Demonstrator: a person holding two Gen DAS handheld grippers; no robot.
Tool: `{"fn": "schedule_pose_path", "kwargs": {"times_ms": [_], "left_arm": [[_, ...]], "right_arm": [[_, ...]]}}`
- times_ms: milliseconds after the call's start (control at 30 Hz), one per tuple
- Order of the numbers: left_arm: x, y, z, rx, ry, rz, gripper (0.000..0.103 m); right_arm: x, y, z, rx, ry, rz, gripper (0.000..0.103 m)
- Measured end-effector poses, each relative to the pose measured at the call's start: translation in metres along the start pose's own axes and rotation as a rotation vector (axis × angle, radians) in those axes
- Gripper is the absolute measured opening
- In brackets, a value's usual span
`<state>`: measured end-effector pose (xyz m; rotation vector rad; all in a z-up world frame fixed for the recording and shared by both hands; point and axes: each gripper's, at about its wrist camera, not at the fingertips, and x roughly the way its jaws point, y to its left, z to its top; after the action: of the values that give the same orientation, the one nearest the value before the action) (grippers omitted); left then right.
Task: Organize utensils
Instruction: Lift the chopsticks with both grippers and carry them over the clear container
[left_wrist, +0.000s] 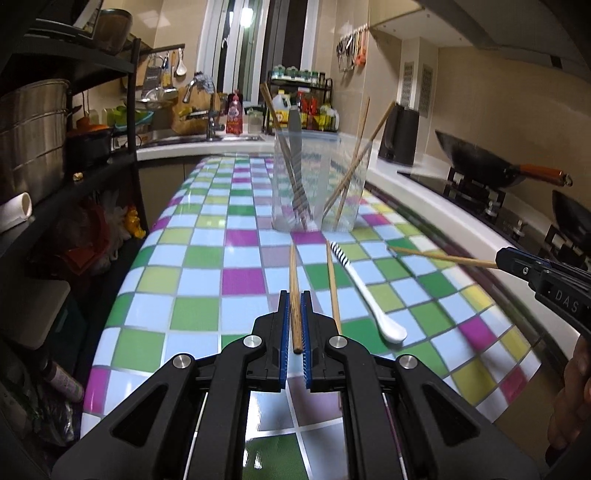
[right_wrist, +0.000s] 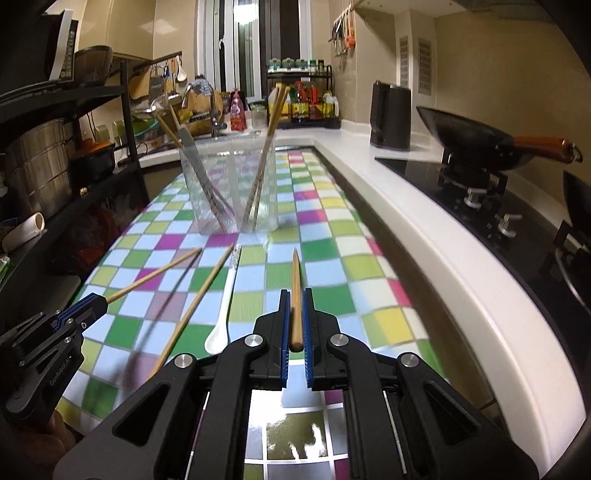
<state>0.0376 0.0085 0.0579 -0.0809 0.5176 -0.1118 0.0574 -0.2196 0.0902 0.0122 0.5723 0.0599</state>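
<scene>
My left tongs (left_wrist: 294, 325) clamped on a dark chopstick (left_wrist: 294, 291), my right tongs (right_wrist: 295, 325) clamped on a pale chopstick (right_wrist: 295, 295), checkered table (left_wrist: 207, 280) beneath, loose chopstick (left_wrist: 332, 280) and white spoon (left_wrist: 369, 295) lying between them, clear holder (left_wrist: 317, 184) ahead with more sticks, wok (right_wrist: 476, 136) on stove off right, sink (left_wrist: 207, 138) far ahead.

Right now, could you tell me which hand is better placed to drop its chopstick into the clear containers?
Probably the left. The left gripper, shut on a dark chopstick, points straight at the clear containers; the right gripper, holding a lighter chopstick, sees them off to its left.
</scene>
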Motion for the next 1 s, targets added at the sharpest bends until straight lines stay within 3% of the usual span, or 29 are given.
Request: {"fn": "schedule_pose_path", "kwargs": {"times_ms": [267, 733, 1000], "left_arm": [[-0.022, 0.009, 0.023, -0.027, -0.122, -0.027, 0.006], [-0.032, 0.000, 0.068, -0.015, -0.094, -0.053, 0.006], [-0.053, -0.003, 0.103, -0.008, -0.089, -0.114, 0.006]], "right_arm": [[-0.028, -0.002, 0.027, -0.007, -0.077, 0.009, 0.006], [-0.052, 0.004, 0.067, -0.028, -0.161, 0.041, 0.006], [-0.061, 0.016, 0.090, -0.069, -0.196, 0.055, 0.006]]}}
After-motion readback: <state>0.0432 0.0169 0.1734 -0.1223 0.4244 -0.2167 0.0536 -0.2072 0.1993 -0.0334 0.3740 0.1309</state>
